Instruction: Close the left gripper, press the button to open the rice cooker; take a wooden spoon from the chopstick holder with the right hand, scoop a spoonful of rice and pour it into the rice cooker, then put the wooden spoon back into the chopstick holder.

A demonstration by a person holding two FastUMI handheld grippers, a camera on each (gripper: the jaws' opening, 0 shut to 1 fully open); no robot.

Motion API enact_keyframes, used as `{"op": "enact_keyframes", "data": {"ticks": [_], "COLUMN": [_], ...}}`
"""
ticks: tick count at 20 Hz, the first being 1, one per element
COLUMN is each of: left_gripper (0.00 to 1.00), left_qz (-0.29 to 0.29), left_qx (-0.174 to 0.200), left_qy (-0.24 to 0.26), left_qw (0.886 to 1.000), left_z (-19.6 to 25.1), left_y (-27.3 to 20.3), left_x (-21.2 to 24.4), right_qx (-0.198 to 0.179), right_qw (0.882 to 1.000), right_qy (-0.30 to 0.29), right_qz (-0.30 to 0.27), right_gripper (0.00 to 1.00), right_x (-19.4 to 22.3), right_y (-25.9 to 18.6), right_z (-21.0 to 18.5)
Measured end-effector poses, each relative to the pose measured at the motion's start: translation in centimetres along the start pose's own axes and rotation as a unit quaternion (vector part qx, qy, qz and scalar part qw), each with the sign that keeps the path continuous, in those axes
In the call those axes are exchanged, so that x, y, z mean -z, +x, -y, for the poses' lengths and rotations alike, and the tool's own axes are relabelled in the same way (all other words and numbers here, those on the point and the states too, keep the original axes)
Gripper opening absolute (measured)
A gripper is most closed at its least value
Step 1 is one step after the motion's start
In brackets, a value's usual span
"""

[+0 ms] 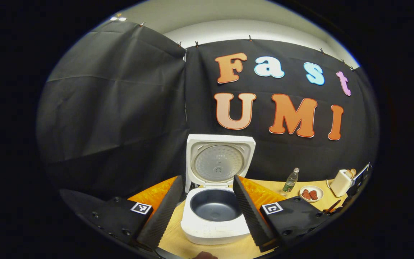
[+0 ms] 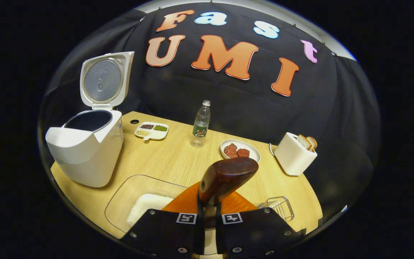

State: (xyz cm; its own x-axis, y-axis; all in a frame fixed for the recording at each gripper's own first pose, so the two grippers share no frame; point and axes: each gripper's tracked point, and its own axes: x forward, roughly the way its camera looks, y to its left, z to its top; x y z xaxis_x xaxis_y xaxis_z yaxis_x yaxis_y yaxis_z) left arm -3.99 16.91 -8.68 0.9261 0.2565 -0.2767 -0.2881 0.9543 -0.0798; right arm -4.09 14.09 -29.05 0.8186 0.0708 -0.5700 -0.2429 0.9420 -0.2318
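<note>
The white rice cooker [image 1: 214,225] stands open in front of my left gripper [image 1: 207,178], lid [image 1: 219,162] upright and dark inner pot [image 1: 216,205] bare. The left gripper is open, its fingers framing the pot, touching nothing. My right gripper [image 2: 208,203] is shut on the wooden spoon [image 2: 226,176], whose dark rounded end rises up and away from the fingers. Just below and to the left lies a clear dish of white rice [image 2: 146,207]. The wire chopstick holder [image 2: 277,207] sits low on the right. The cooker [image 2: 88,147] stands at the far left of the right gripper view.
On the wooden table [image 2: 171,162] stand a divided tray of beans [image 2: 152,130], a water bottle [image 2: 201,124], a plate of red pieces [image 2: 240,151] and a white toaster [image 2: 295,153] with bread. Black cloth walls close the back and sides.
</note>
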Motion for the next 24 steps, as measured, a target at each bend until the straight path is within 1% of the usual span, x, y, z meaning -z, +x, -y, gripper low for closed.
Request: {"op": "enact_keyframes", "data": {"ticks": [2, 4, 6, 7, 10, 12, 13, 15, 16, 18, 20, 24], "left_gripper": [0.96, 0.96, 0.96, 0.96, 0.96, 0.96, 0.96, 0.96, 0.95, 0.96, 0.96, 0.96], "left_qz": [-0.004, -0.010, -0.018, -0.024, -0.033, -0.033, -0.033, -0.034, -0.036, -0.042, -0.049, -0.053], "left_qx": [-0.004, -0.004, 0.000, 0.001, 0.003, 0.000, -0.001, -0.006, -0.006, -0.004, 0.000, 0.007], "left_qy": [0.002, 0.005, 0.007, 0.008, 0.008, 0.016, 0.019, 0.019, 0.015, 0.006, 0.001, -0.006], "left_qw": [1.000, 1.000, 1.000, 1.000, 0.999, 0.999, 0.999, 0.999, 0.999, 0.999, 0.999, 0.999], "left_z": [-0.6, -0.8, -0.8, -0.9, -1.3, -2.2, -2.7, -3.5, -3.7, -4.7, -4.8, -4.7], "left_y": [0.1, 0.3, 0.5, 0.7, 0.8, 0.7, 0.8, 0.9, 0.9, 1.5, 1.8, 2.3], "left_x": [0.2, 0.4, 0.8, 1.0, 1.2, 1.2, 1.2, 1.3, 1.4, 2.2, 2.4, 2.8], "right_qx": [0.007, 0.007, 0.006, 0.005, -0.013, -0.020, -0.023, -0.025, -0.028, -0.036, -0.044, -0.056], "right_qw": [1.000, 1.000, 0.999, 1.000, 1.000, 1.000, 0.999, 0.997, 0.994, 0.983, 0.970, 0.937], "right_qy": [-0.016, -0.029, -0.030, -0.023, -0.007, 0.000, 0.016, 0.064, 0.096, 0.163, 0.220, 0.319], "right_qz": [-0.008, 0.009, 0.013, 0.015, -0.005, -0.011, -0.020, -0.037, -0.047, -0.072, -0.095, -0.129], "right_gripper": [0.12, 0.12, 0.12, 0.11, 0.12, 0.12, 0.12, 0.12, 0.12, 0.12, 0.12, 0.11], "right_x": [1.7, 1.5, 1.8, 1.9, 2.9, 3.0, 3.0, 2.8, 2.7, 2.7, 3.2, 3.8], "right_y": [0.1, 0.2, 0.2, 0.3, 0.4, 0.6, 0.7, 0.8, 1.3, 1.9, 1.9, 2.0], "right_z": [-0.5, -1.5, -2.5, -3.1, -6.2, -7.1, -7.3, -7.1, -6.8, -6.4, -5.8, -4.9]}}
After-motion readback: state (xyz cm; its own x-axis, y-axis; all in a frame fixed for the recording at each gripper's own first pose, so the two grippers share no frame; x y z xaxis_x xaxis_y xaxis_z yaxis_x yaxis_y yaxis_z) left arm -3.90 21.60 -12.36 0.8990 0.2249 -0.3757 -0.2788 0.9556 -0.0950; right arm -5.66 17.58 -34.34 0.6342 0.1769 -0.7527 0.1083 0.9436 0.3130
